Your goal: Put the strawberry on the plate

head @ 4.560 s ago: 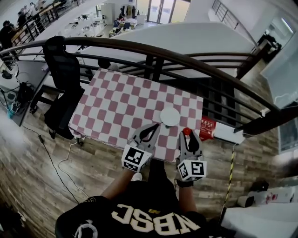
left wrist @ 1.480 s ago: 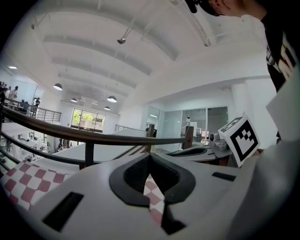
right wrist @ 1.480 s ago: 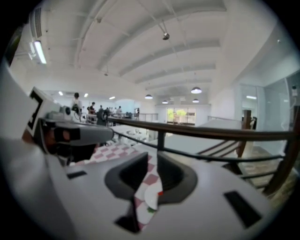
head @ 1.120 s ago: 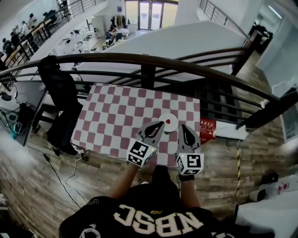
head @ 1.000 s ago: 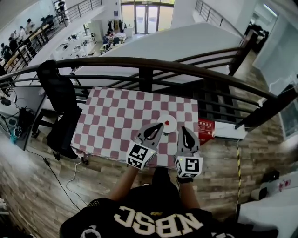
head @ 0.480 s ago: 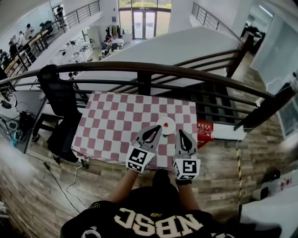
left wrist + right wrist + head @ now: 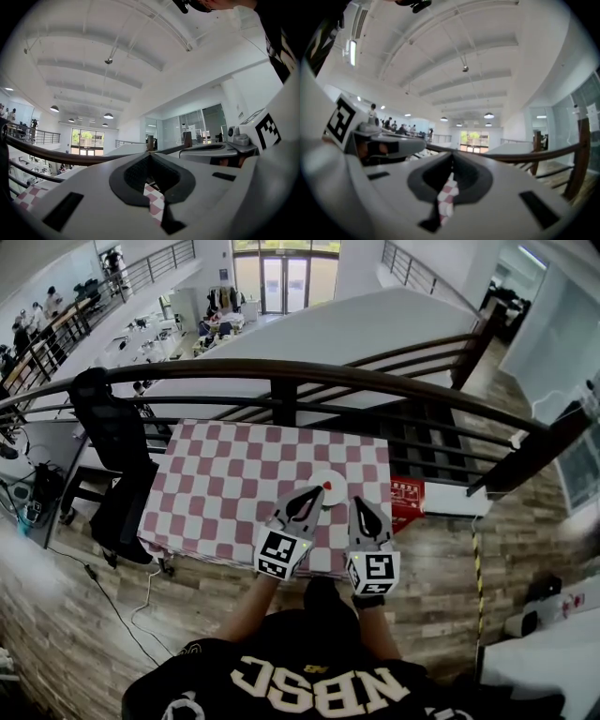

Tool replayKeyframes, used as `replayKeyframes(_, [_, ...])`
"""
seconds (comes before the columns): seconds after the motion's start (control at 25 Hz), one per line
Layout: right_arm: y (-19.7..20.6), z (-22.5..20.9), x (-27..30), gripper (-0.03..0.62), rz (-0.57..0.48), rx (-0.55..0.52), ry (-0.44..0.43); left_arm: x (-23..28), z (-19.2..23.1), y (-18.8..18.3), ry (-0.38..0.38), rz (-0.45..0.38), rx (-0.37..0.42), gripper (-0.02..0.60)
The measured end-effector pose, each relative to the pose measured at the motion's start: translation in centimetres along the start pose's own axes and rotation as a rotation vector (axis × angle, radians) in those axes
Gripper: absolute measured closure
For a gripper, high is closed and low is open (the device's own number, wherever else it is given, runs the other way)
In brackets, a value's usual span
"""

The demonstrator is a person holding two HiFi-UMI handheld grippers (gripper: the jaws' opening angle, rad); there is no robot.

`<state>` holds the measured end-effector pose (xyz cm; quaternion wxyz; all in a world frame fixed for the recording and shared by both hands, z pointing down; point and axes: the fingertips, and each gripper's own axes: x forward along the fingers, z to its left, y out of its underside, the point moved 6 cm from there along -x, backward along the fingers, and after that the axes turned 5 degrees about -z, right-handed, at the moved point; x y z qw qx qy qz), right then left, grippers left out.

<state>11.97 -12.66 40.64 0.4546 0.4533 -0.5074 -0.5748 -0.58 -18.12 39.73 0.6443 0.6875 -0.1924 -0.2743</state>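
The small red strawberry lies on the white round plate, near the front edge of the red-and-white checked table. My left gripper is shut and empty, its tip at the plate's near-left rim. My right gripper is also shut and empty, just right of the plate. In the left gripper view the left gripper tilts up at the ceiling, its jaws meeting with checked cloth seen behind. The right gripper looks the same in its own view. Neither gripper view shows the plate or strawberry.
A dark curved railing runs behind the table. A black office chair stands at its left end and a red box sits on the floor at its right. Wooden floor surrounds the table.
The strawberry, held in the right gripper several seconds ago, now lies on the plate. Over the last second both grippers have drawn back slightly from the plate, still shut.
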Motion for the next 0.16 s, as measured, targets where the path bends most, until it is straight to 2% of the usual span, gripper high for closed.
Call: replayKeyframes(0.16, [0.1, -2.1, 0.4, 0.574, 0.02, -0.013, 0.003, 1.7, -0.7, 0.5, -0.002, -0.011, -0.015, 0.572])
